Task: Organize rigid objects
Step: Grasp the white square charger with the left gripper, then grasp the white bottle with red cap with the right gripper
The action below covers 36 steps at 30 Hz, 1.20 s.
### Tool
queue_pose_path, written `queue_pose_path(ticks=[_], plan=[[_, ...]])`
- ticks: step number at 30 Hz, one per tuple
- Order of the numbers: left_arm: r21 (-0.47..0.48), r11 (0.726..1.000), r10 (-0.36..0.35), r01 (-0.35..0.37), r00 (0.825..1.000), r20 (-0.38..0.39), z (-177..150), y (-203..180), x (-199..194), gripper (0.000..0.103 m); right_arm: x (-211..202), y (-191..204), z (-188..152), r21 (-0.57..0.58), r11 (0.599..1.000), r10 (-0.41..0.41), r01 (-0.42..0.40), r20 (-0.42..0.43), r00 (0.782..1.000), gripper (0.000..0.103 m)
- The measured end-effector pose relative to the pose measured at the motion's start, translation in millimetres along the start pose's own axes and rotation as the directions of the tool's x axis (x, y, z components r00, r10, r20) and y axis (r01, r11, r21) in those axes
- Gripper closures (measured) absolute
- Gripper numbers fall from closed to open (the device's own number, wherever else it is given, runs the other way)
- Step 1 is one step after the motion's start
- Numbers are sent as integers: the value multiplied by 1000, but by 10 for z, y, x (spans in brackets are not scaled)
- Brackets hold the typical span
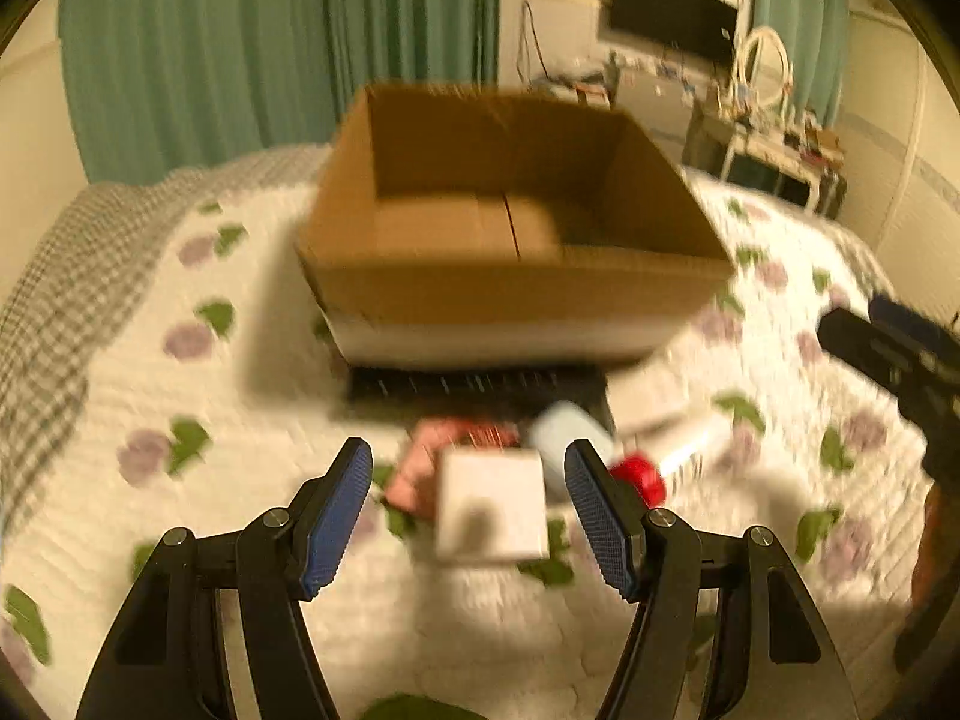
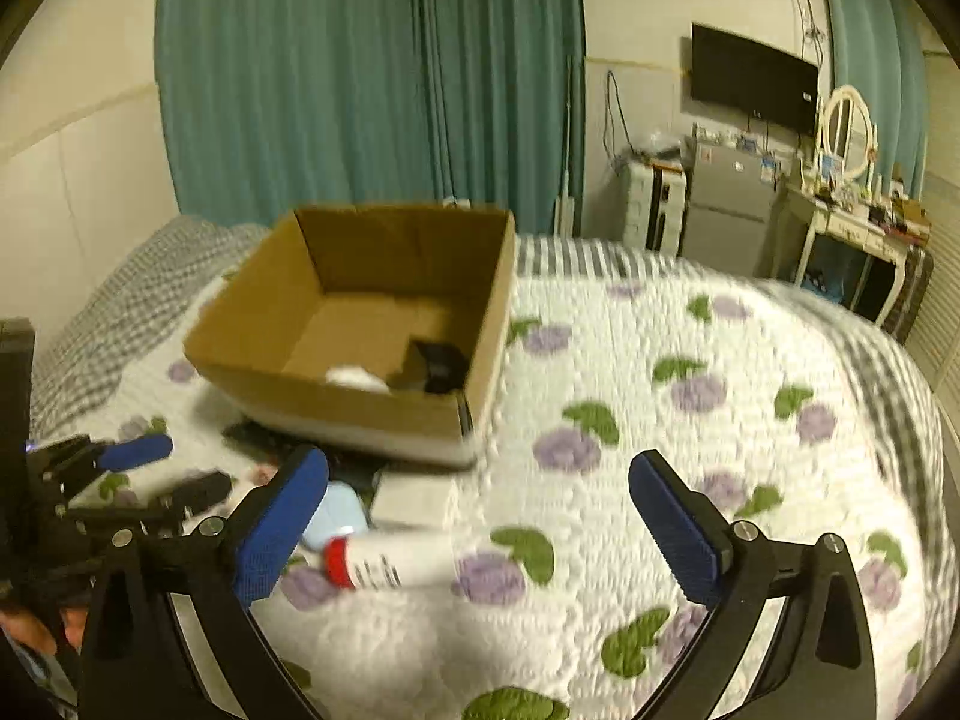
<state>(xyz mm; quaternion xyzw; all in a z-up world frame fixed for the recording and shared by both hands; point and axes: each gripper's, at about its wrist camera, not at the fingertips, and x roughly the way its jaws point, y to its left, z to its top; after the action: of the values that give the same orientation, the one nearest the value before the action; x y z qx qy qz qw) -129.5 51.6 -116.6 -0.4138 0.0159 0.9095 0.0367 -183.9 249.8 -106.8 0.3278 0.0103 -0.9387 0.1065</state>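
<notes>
An open cardboard box (image 1: pixel 516 294) (image 2: pixel 312 390) stands on the bed; in the right wrist view a black item (image 2: pixel 441 367) and a white item (image 2: pixel 354 378) lie inside it. In front of it lie a white box (image 1: pixel 491 504), a pink pack (image 1: pixel 420 468), a pale blue case (image 1: pixel 570 432) (image 2: pixel 336 513), a white tube with a red cap (image 1: pixel 642 477) (image 2: pixel 390 561) and a black comb-like object (image 1: pixel 474 387). My left gripper (image 1: pixel 468 483) (image 2: pixel 168 471) is open just above the white box, jaws on either side. My right gripper (image 2: pixel 477 495) is open and empty above the quilt, right of the tube; it shows at the left wrist view's right edge (image 1: pixel 888 348).
The bed has a white quilt with purple flowers (image 2: pixel 660 420) and a grey checked blanket (image 1: pixel 54 300) at the left. Green curtains (image 2: pixel 360 72), a wall TV (image 2: pixel 753 78), a small fridge (image 2: pixel 729 216) and a dressing table (image 2: pixel 852 222) stand beyond the bed.
</notes>
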Motion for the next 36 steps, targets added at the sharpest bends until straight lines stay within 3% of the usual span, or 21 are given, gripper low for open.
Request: queue_pose_path(ticks=[13,17,18,31,36], plan=[[13,1000,4,-2,993,-118,-247,-101,489,33,434,102,-171,-18,998,58,-61,-120,991,2],[44,999,-12,16,994,-107,-266,-150,461,38,510,151,-213,-38,997,58,-64,-146,988,2],[46,999,-3,8,995,-102,-271,-150,450,52,524,154,-218,-38,997,60,-66,-152,987,2],[-10,1000,-17,17,1000,-14,-119,100,153,52,816,427,-359,-148,985,50,-90,-256,965,2],[-18,1000,-4,4,1000,-21,-93,139,170,52,956,494,-426,-176,980,39,-96,-302,953,2]])
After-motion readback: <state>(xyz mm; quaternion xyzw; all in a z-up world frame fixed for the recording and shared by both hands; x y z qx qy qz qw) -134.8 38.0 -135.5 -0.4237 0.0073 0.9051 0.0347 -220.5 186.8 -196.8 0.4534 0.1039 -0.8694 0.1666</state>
